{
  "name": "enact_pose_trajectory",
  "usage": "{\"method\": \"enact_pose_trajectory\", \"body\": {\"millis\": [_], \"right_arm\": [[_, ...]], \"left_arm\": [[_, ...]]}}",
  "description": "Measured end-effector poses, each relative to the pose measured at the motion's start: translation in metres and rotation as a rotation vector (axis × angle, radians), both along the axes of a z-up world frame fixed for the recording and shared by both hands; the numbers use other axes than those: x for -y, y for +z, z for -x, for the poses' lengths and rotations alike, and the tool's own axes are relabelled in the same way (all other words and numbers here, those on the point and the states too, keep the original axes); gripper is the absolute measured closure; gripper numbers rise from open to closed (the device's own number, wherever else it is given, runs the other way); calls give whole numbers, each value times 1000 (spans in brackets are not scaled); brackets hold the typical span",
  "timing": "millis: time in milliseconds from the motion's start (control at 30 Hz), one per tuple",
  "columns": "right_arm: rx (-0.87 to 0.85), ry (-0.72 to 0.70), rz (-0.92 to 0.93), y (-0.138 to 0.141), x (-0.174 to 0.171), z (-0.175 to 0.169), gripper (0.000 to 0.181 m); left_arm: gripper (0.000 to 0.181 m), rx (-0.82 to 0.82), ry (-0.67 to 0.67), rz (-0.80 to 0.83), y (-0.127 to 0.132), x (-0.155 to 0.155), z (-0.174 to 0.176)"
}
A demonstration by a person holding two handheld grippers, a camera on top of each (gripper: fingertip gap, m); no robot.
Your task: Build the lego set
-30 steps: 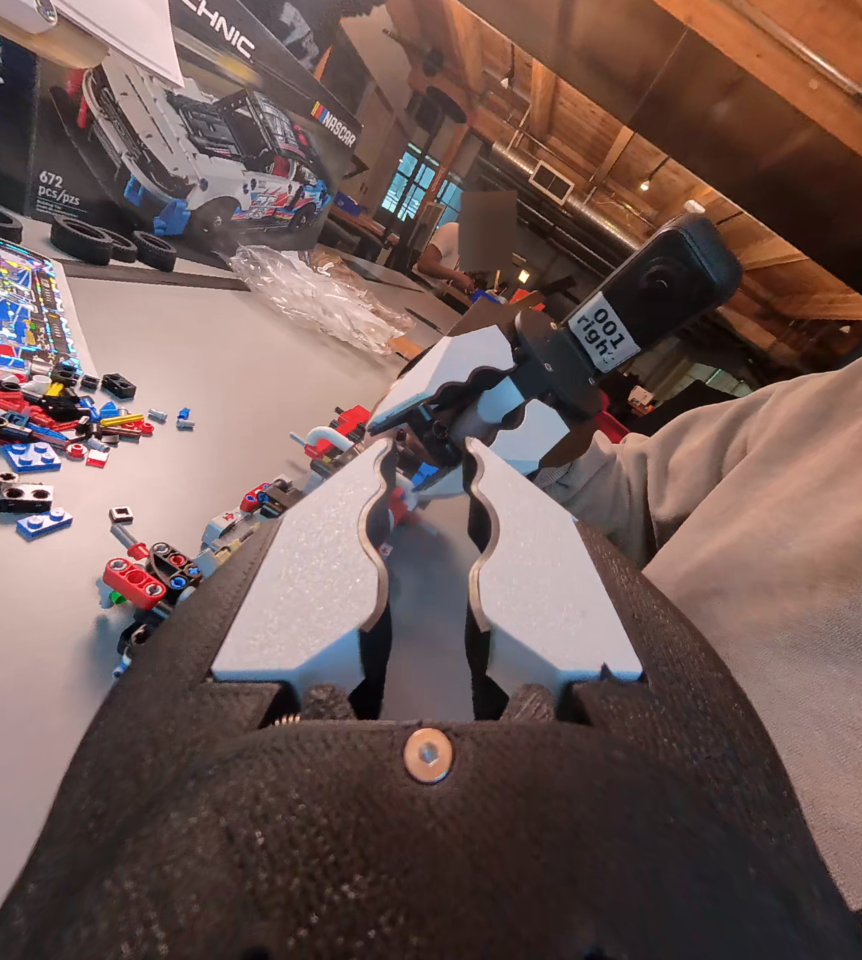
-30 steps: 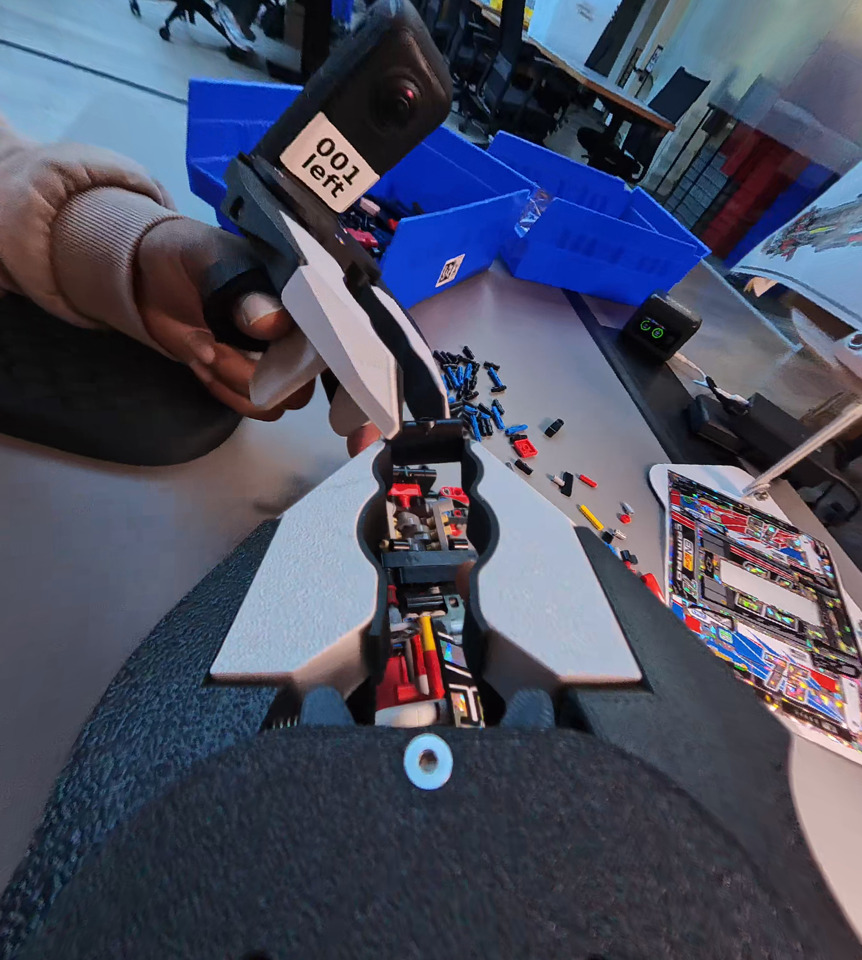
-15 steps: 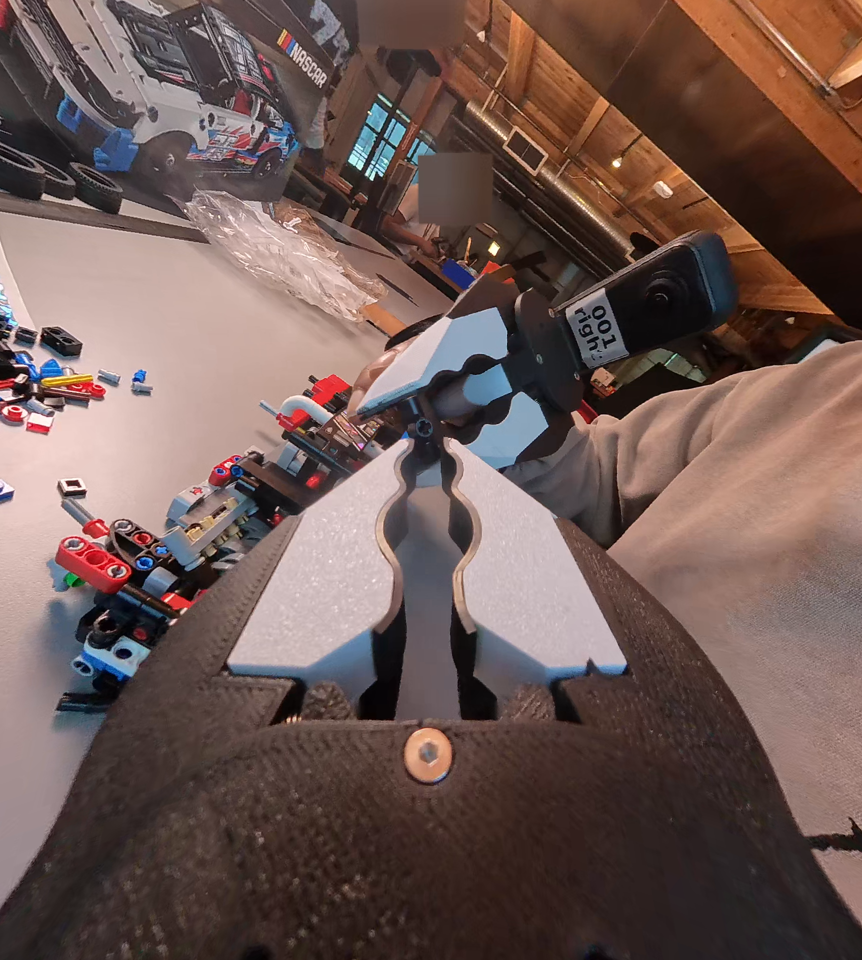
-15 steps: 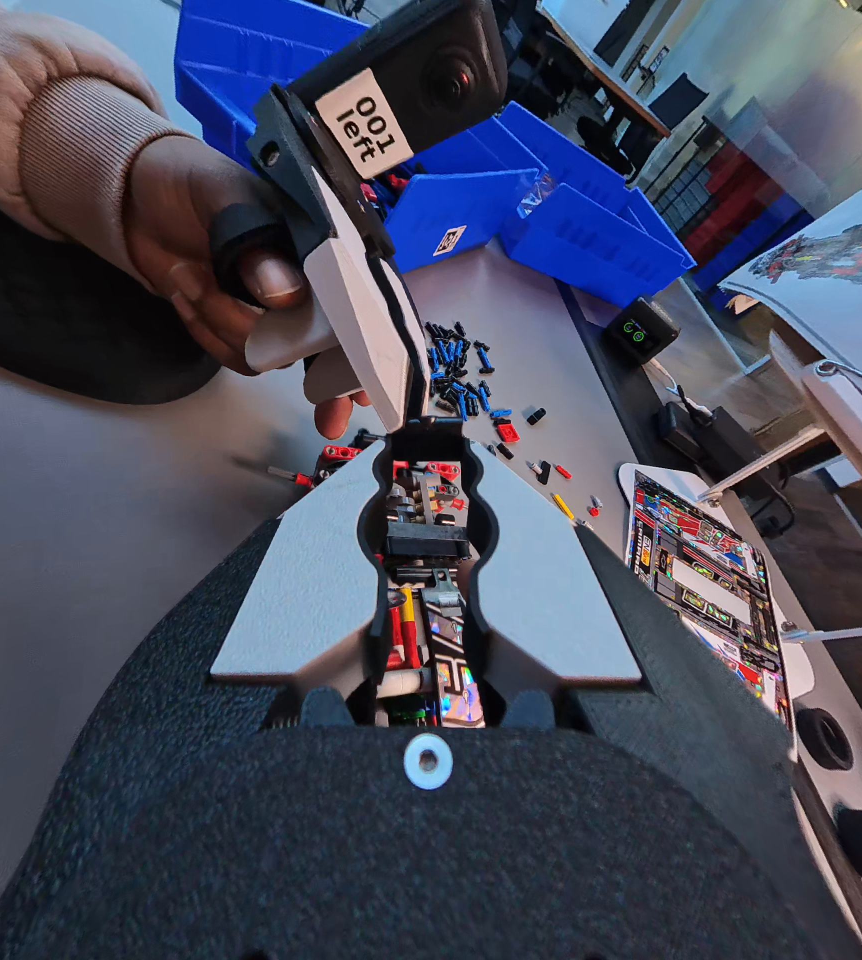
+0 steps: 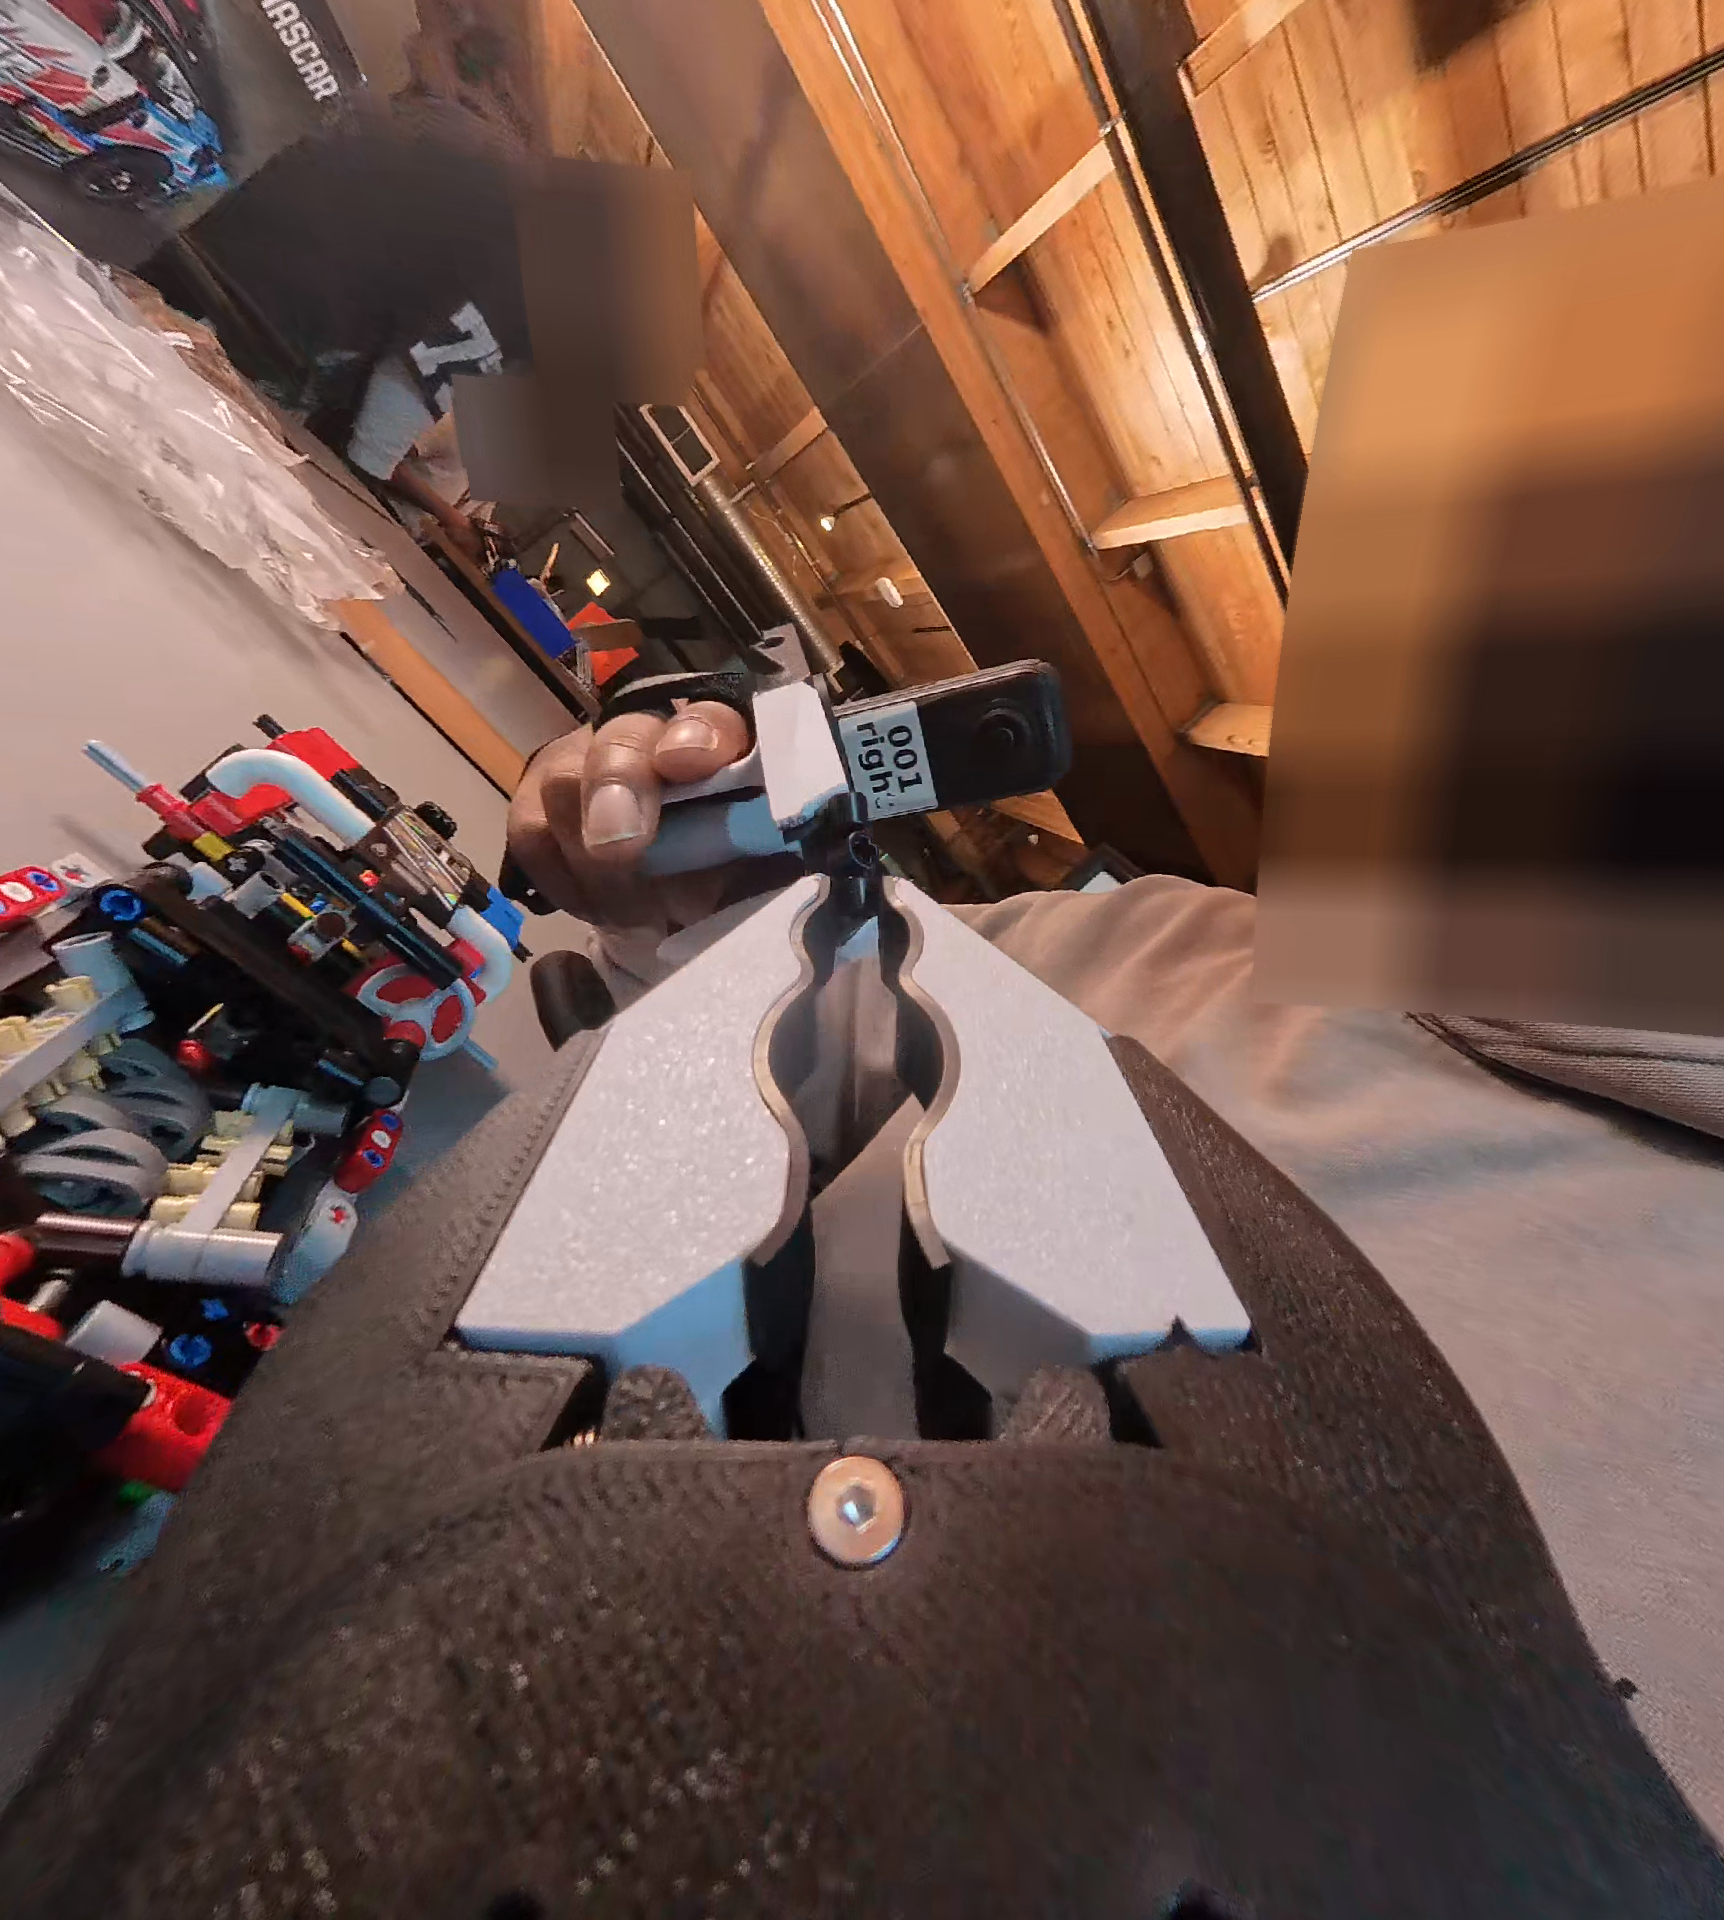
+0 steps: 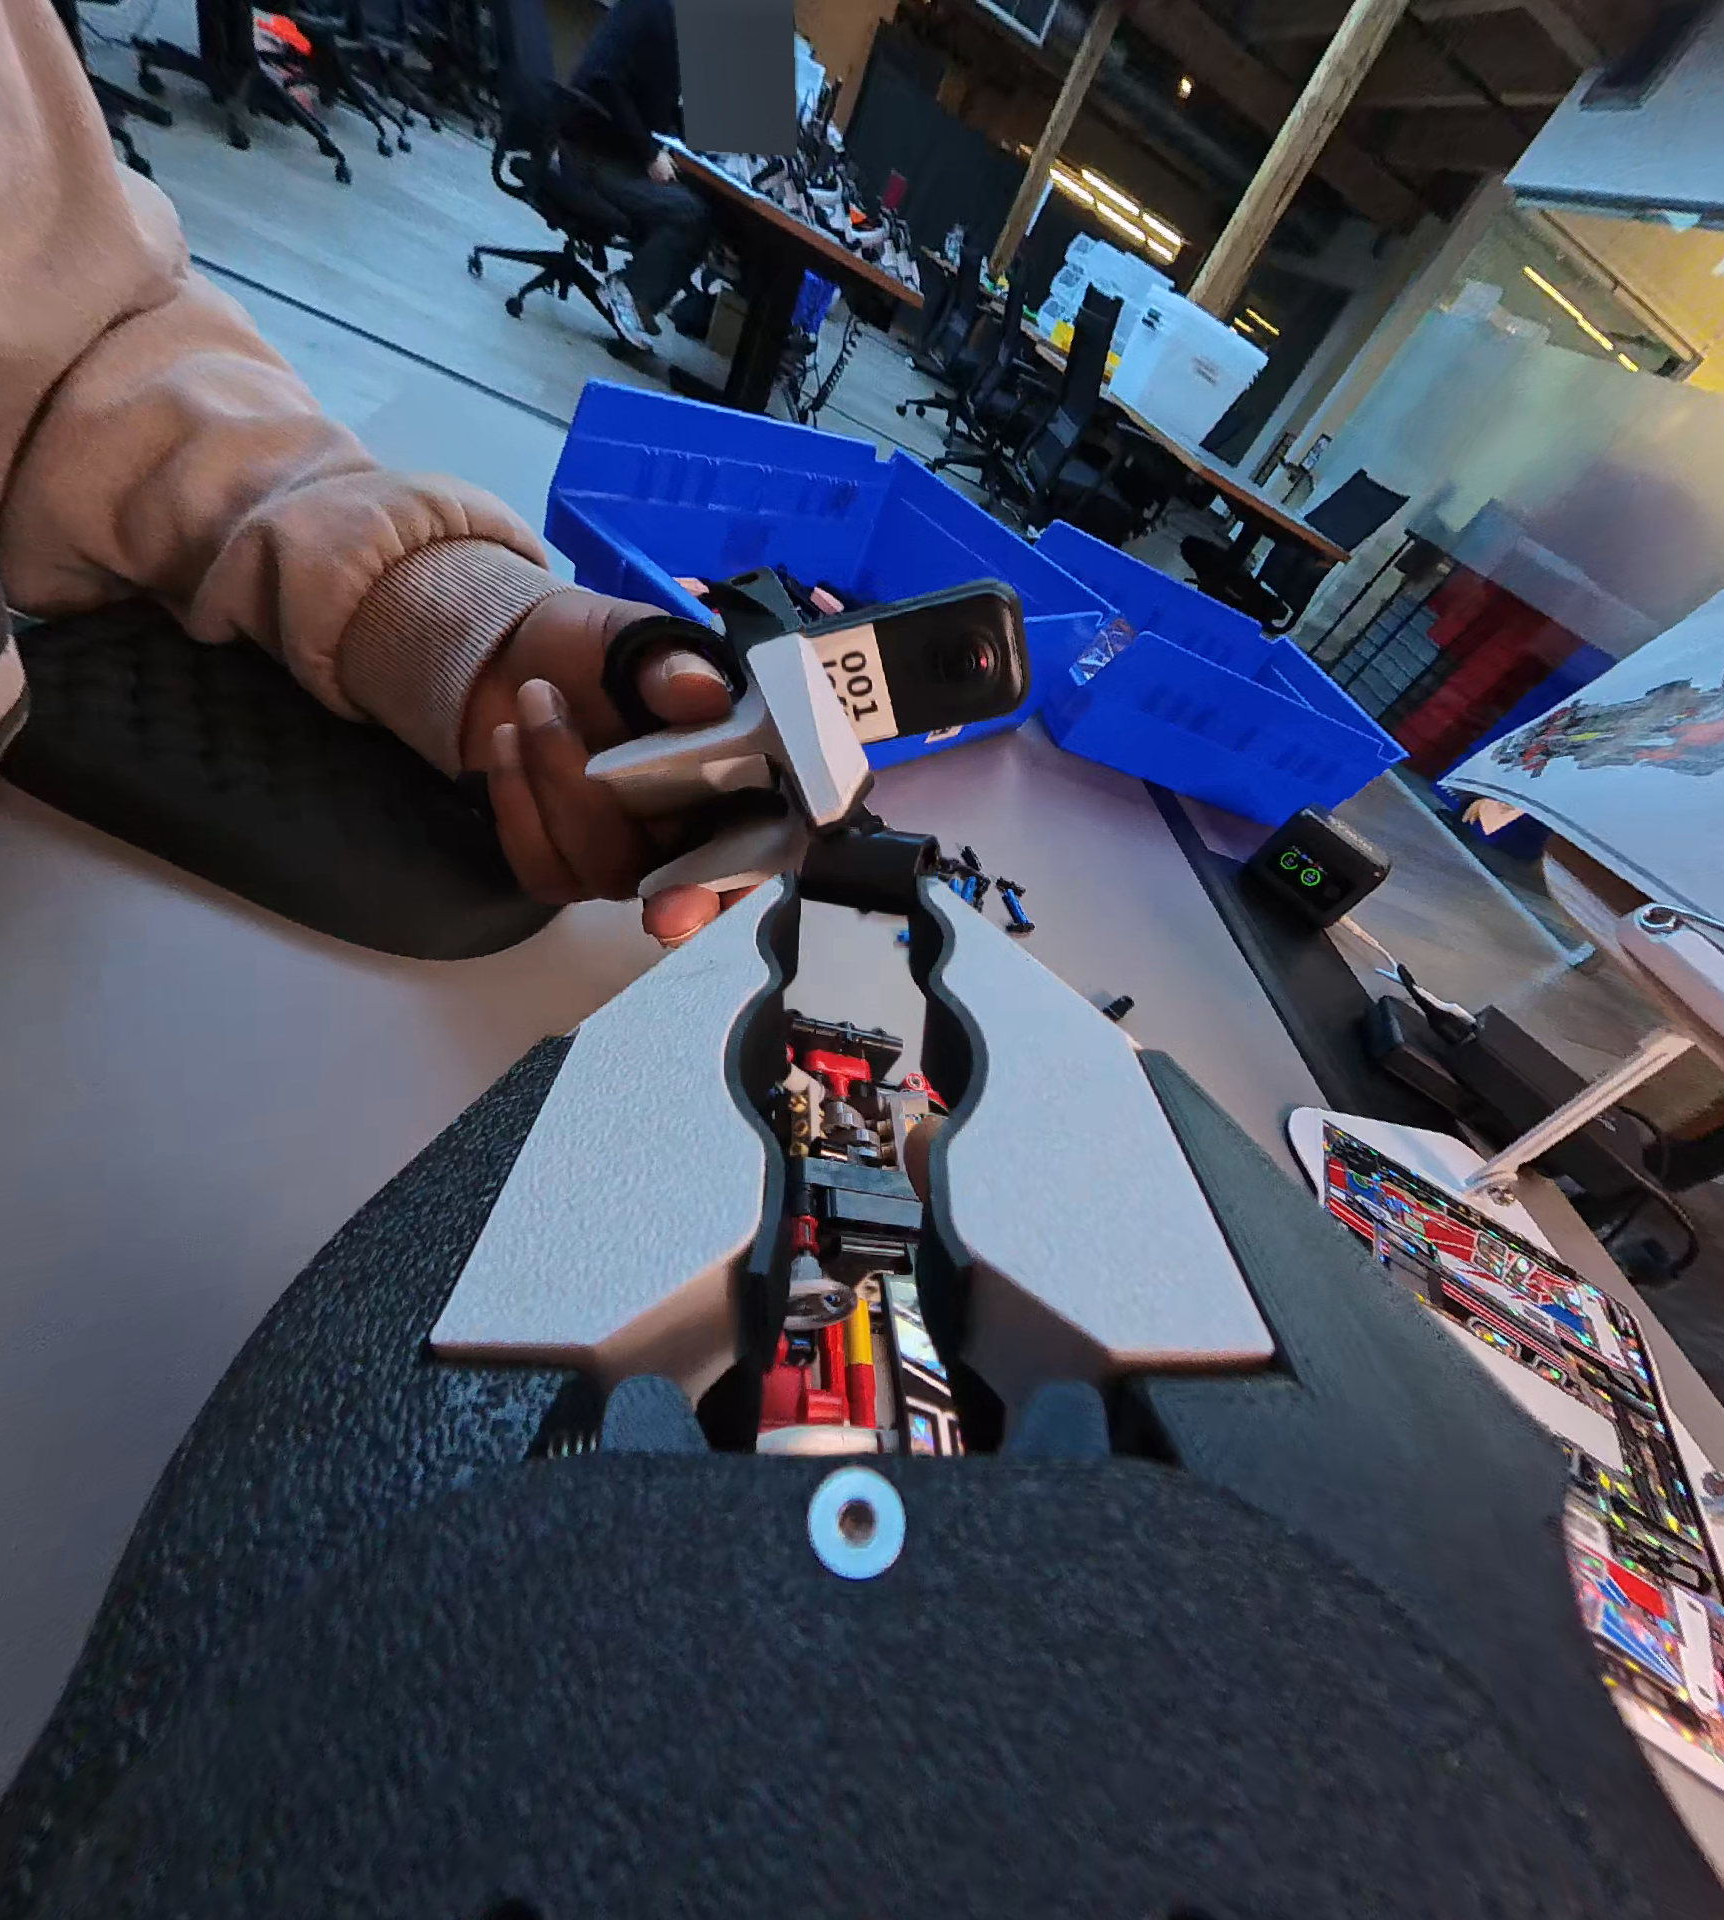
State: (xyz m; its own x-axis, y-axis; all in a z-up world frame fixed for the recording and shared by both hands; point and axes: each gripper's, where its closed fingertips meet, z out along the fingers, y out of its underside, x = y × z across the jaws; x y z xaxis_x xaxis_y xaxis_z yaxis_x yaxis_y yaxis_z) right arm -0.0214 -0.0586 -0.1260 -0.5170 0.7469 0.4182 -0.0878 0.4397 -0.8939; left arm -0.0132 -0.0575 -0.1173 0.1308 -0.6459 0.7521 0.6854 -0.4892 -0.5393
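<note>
The left gripper (image 5: 850,902) has its tips drawn close on a small black part (image 5: 855,860). The right gripper (image 6: 863,902) is clamped across a black piece (image 6: 866,860) that fills the gap at its tips. It cannot be settled whether both hold one and the same piece. The two grippers meet tip to tip above the grey table (image 6: 214,1091), each held in a bare hand: the right hand (image 5: 619,810) and the left hand (image 6: 567,769), the latter coming out of a beige ribbed sleeve (image 6: 401,623). The partly built lego model (image 5: 297,935), in black, red, grey and white, lies on the table to the left of the left gripper; in the right wrist view it shows through the gap between that gripper's fingers, below them. Writing noted, not transcribed: a white label with black characters (image 5: 889,758) on the right gripper's camera, and a like label (image 6: 853,691) on the left gripper's camera. A product box (image 5: 58,83), blurred, carries a printed race car and white lettering at the far edge, with a clear plastic bag (image 5: 162,416) before it. A multicoloured sticker sheet (image 6: 1512,1351) lies to the right. Blue bins (image 6: 733,499) stand beyond, with loose blue and black pins (image 6: 993,894) before them, near a small black device with a green lit display (image 6: 1315,868).
</note>
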Motion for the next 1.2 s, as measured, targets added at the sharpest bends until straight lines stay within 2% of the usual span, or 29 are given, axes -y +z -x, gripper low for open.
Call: {"method": "enact_pose_trajectory", "body": {"millis": [300,533,700,933,1200], "right_arm": [[-2,32,34,4,4,-3,164],[3,27,23,2,2,-3,165],[12,26,4,-2,2,-3,167],[24,64,-5,-2,9,-8,181],[12,11,39,6,-6,-5,166]], "left_arm": [[177,18,-26,-15,3,3,-1],[177,-25,5,-20,0,1,1],[177,-99,37,-30,-4,0,2],[176,-227,107,-92,-1,3,-1],[176,-300,232,-103,0,-2,19]]}}
